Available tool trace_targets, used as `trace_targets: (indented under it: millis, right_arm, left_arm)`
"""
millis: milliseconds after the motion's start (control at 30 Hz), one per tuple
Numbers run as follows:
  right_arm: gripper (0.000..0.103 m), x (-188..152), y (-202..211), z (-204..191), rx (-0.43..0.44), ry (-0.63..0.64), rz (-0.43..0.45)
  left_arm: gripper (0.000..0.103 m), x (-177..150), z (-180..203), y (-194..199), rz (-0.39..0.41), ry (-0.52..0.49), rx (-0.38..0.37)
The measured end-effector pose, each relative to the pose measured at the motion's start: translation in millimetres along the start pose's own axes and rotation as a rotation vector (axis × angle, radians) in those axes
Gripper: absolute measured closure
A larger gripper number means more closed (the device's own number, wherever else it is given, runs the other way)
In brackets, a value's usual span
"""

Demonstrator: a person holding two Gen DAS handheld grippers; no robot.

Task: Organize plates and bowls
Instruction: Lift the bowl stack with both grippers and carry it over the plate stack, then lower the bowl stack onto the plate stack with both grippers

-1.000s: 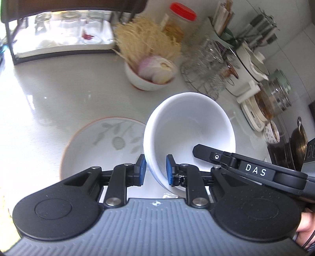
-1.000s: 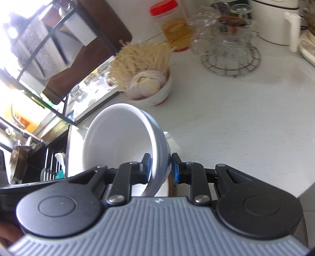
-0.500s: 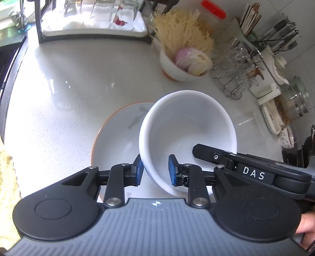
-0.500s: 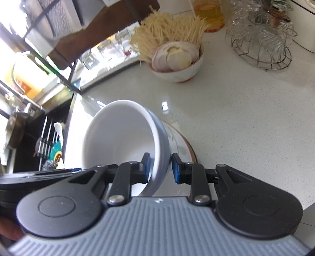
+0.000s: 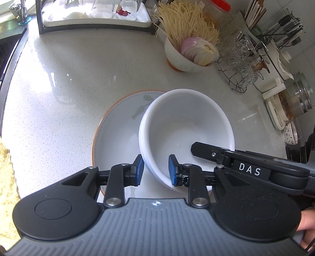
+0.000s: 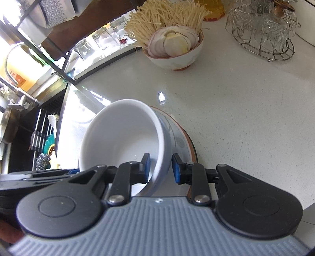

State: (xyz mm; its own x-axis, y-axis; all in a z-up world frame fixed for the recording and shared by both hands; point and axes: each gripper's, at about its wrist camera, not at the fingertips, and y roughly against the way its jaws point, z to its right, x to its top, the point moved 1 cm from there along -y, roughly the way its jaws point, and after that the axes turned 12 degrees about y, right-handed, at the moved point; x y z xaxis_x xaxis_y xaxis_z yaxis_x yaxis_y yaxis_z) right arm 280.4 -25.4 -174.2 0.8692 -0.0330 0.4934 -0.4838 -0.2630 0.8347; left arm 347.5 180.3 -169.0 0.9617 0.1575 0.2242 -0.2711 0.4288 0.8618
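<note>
A plain white bowl (image 5: 185, 128) sits tilted over a patterned plate with an orange rim (image 5: 116, 130) on the white counter. My left gripper (image 5: 155, 169) straddles the bowl's near rim, one pad inside and one outside, with small gaps to the wall. My right gripper (image 6: 160, 167) straddles the opposite rim of the same bowl (image 6: 122, 141) the same way, also with a gap. The plate (image 6: 181, 137) shows under the bowl in the right wrist view. The right gripper's finger reaches into the bowl in the left wrist view.
A bowl of sliced onion and noodles (image 5: 193, 53) stands behind. A wire rack of glass cups (image 5: 238, 65) is at the back right, with jars and utensils beyond. A glass rack (image 5: 94, 17) is at the back left. The sink (image 6: 41, 149) lies left.
The bowl has come down over the plate and both cameras have tilted further downward. Both grippers' pads have spread a little from the bowl's rim.
</note>
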Motion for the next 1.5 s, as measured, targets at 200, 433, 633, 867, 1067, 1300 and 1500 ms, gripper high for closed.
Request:
trace_targets:
  millis: [200,433,633,867,1067,1300,1500]
  right_arm:
    - [0.075,-1,2,2,0.005,-0.024,0.013]
    - [0.060,-4,11,3,0.031,-0.040,0.045]
    - [0.060,-7,26,1,0.039,-0.019,0.101]
    - [0.060,-9,53,0,0.013,0.032,0.183]
    - [0.060,-13,84,0,0.018,0.075,0.265]
    - [0.060,-19,136,8,0.015,0.134,0.383]
    - [0.060,-37,174,12,0.023,0.183,0.456]
  left_arm:
    - [0.071,0,2,6,0.013,-0.006,0.007]
    - [0.061,3,4,20,0.030,-0.018,0.013]
    - [0.060,3,8,38,0.069,-0.034,0.027]
    - [0.059,-6,19,68,0.141,-0.032,0.036]
    - [0.059,-24,39,96,0.206,-0.049,0.034]
    - [0.059,-54,67,129,0.298,-0.035,0.018]
    - [0.059,-89,91,156,0.396,-0.015,0.003]
